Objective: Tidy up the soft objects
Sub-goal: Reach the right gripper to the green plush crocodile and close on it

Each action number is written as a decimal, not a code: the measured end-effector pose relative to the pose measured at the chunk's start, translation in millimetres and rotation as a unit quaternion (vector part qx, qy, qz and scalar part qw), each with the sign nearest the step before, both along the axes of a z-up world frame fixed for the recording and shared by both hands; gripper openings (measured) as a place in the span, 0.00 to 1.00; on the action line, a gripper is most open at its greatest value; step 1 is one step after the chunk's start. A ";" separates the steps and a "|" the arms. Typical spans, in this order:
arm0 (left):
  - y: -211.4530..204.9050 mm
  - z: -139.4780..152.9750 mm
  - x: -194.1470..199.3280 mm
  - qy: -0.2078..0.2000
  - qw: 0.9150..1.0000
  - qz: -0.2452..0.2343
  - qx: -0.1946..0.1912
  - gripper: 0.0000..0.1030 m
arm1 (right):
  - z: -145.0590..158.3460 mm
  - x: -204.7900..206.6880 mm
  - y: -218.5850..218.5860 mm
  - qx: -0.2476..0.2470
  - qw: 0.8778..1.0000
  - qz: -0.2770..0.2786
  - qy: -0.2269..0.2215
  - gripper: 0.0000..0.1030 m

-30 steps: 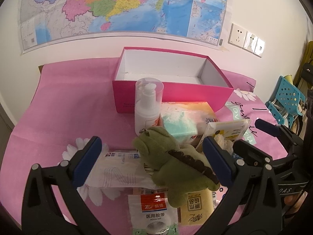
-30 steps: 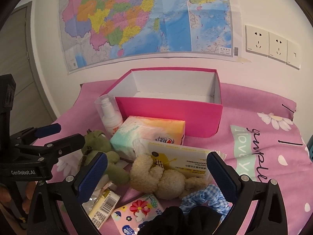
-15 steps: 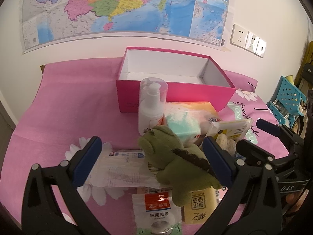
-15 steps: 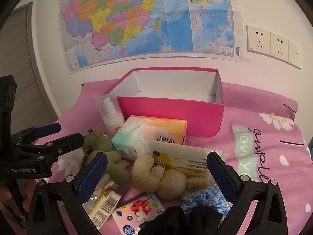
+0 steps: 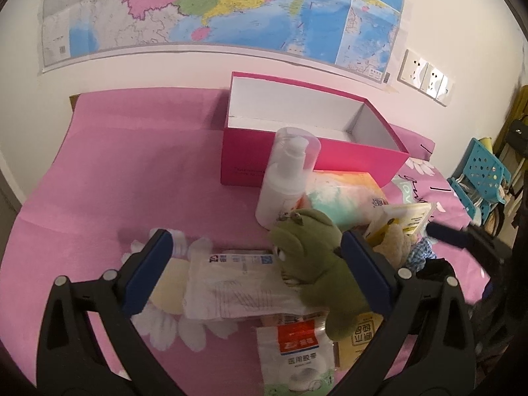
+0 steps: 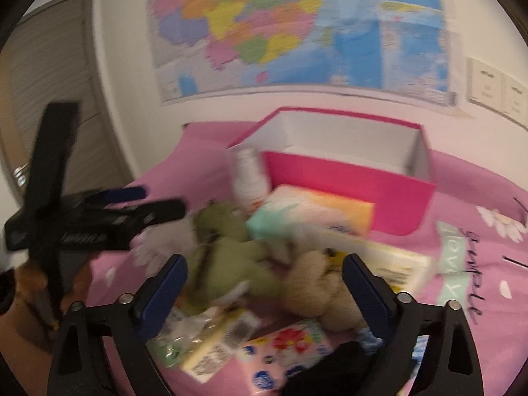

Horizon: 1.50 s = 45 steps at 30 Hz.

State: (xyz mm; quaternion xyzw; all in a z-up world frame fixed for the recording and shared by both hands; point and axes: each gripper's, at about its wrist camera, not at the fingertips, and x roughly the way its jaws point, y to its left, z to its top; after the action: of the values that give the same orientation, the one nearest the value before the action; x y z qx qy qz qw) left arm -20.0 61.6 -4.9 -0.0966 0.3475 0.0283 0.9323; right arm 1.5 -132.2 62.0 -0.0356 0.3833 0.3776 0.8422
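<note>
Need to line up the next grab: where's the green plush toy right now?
In the left wrist view the green plush toy lies right of centre on the pink cloth, just in front of the white pump bottle, its body draped over a white packet.

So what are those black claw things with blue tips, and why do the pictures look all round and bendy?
They are hand-held grippers: a person holds one in each hand, like big tongs. A small wide-eyed camera sits on each, which bends the picture. One picture looks along the left hand-held gripper, the other along the right hand-held gripper. Both are over a pink cloth covered with soft things: a green frog toy, a beige teddy, tissue packs, plus a white bottle. Behind them sits an empty pink box. Nothing is held yet. The left jaws are open, and the right jaws are closing with nothing gripped.
</note>
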 end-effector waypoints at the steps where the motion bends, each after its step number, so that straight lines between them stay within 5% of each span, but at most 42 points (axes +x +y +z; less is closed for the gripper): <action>1: 1.1 -0.5 2.2 0.001 1.000 -0.007 -0.001 0.96 | -0.9 -1.9 3.8 0.001 1.000 0.009 0.004 0.86; 11: -3.8 -16.6 38.4 0.041 0.992 -0.114 -0.032 0.80 | -18.5 -4.5 16.5 0.019 0.997 0.035 0.061 0.58; 14: -6.8 -21.7 47.0 0.054 0.988 -0.141 -0.041 0.80 | -21.9 -4.7 18.5 0.012 0.997 0.040 0.067 0.42; 17: -8.9 -26.3 52.6 0.069 0.982 -0.166 -0.057 0.80 | -22.5 -3.6 12.4 0.022 0.996 0.044 0.074 0.38; 23: -16.2 -28.1 55.0 0.082 0.975 -0.199 -0.064 0.79 | -25.1 0.5 1.7 0.031 0.994 0.047 0.097 0.36; 26: -18.4 -27.0 52.7 0.089 0.969 -0.217 -0.075 0.70 | -28.2 3.6 -1.3 0.039 0.991 0.044 0.117 0.36; 31: -21.1 -23.1 46.8 0.089 0.971 -0.215 -0.062 0.70 | -35.5 5.8 -2.3 0.049 0.987 0.041 0.146 0.38; 37: -14.1 -1.8 27.0 0.064 0.973 -0.210 -0.076 0.70 | -22.8 0.8 -7.9 0.060 0.989 0.048 0.127 0.34; 45: -10.7 53.4 17.7 -0.007 0.977 -0.203 -0.072 0.70 | 33.6 3.5 -23.6 0.076 0.994 0.056 0.048 0.33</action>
State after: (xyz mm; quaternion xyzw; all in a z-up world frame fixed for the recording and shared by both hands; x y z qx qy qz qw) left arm -2.3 50.9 48.6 -0.0916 0.3545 -0.1873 0.9115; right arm 5.1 -155.8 95.6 0.0251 0.3907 0.4538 0.8005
